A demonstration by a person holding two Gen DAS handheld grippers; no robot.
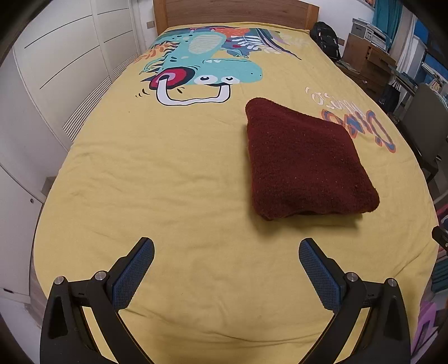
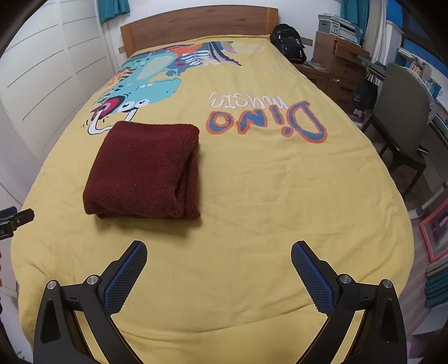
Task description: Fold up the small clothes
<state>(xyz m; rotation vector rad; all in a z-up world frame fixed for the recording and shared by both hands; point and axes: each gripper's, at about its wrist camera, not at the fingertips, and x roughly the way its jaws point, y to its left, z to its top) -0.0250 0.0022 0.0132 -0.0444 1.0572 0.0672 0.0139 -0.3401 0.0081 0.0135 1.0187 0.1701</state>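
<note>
Both grippers hang over the bed's foot edge w/ nothing held: left gripper [image 1: 226, 253] has its blue textured pads spread wide, right gripper [image 2: 219, 256] likewise, yellow cover showing through each gap.

From the left, the dark red garment [image 1: 303, 162] lies ahead and to the right; from the right, the same garment [image 2: 145, 170] lies ahead and to the left. So it sits between the two, well clear of both, roughly mid-bed and nearer the foot than the wooden headboard [image 2: 196, 23]. Neither looks clearly nearer (fisheye makes that hard to judge).

Garment is thick, nubbly, fleece- or terry-like, already a plump rectangular bundle, long axis approx. foot-to-headboard. Right view shows stacked layers along the side facing the right gripper; foot-end edge bulges w/ layers showing too. Looks folded or nearly so, my read only.

Bed cover [image 1: 173, 179] is soft cotton-looking, lightly creased, printed w/ a teal dinosaur [image 1: 212, 61] and "Dino music" lettering [image 2: 266, 117].
</note>
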